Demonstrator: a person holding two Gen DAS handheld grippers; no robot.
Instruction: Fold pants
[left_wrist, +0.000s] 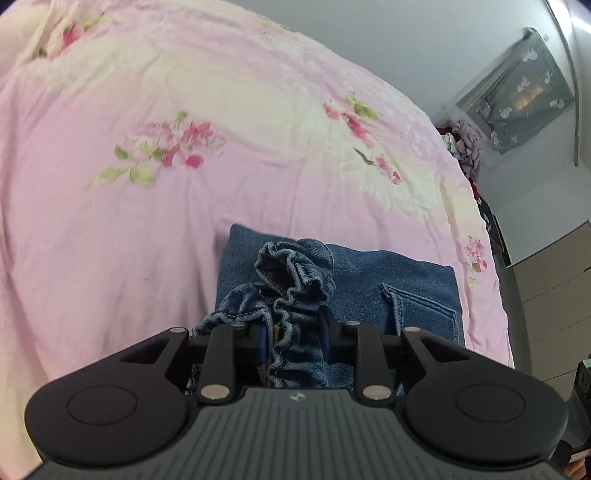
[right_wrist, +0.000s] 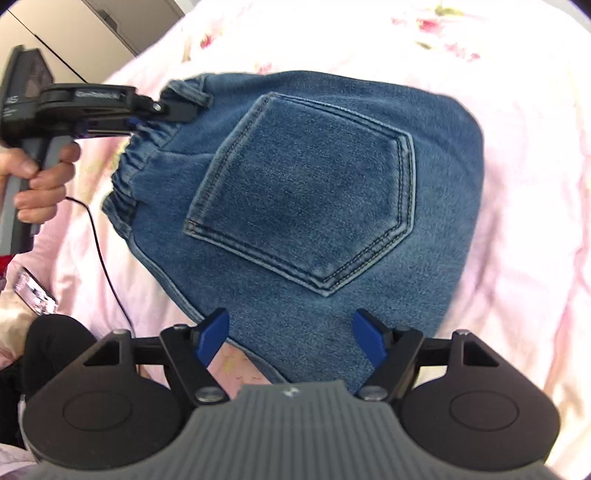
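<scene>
Folded denim pants (right_wrist: 314, 192) lying on the pink floral bed (left_wrist: 147, 240), pocket up. Left gripper (left_wrist: 293, 339) clamped on the gathered waistband (right_wrist: 144, 155); right gripper (right_wrist: 290, 332) spread wide, empty, over the near edge. Best: draw waistband taut, then smooth flat before releasing.

Jeans (right_wrist: 314, 206): mid-blue denim, paler double stitching outlining the back pocket (right_wrist: 303, 192).
Bedsheet (left_wrist: 147, 221): pale pink with cream patches, printed with pink-red flowers and green leaves.
Left gripper (left_wrist: 293, 343): black body, blue pads.
Right gripper (right_wrist: 291, 339): black arms, blue fingers (right_wrist: 212, 338), grey ribbed housing.
Cable (right_wrist: 99, 251): black.
</scene>
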